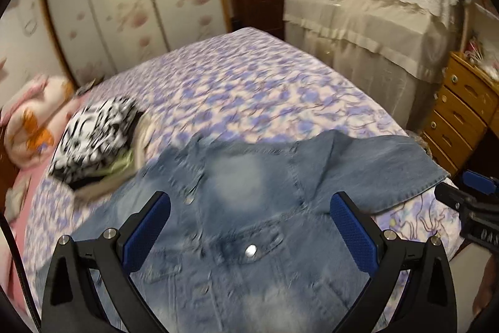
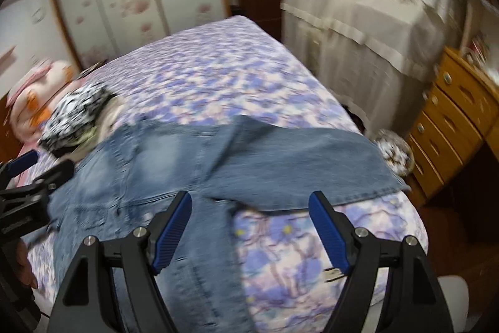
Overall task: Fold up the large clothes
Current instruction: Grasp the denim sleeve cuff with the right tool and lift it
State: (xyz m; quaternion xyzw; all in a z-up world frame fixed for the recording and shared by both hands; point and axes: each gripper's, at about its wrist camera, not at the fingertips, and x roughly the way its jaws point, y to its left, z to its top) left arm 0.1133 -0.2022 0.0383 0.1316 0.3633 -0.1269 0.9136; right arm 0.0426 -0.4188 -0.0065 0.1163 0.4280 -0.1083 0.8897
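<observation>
While the faded blue denim jacket [image 1: 249,227] is lying front-up across the near end of the bed's purple-flowered sheet [image 1: 249,83], with one sleeve [image 2: 296,164] stretching out toward the right edge, both claws are hanging over it with nothing in them; the likeliest trouble, I judge, is a pinch that catches the sheet along with the denim, since the thick cloth is lying flat against the bedding; a sleeve that is reaching the mattress edge could also be sliding off, dragging the shoulder askew. The black-and-white patterned clothes pile [image 1: 96,136] is touching the jacket's far left side and may be snagging a fold. The left gripper [image 1: 249,236] is gaping wide, released, above the chest pocket; the right gripper [image 2: 249,236] is equally spread, empty, above the side seam near the sleeve.
</observation>
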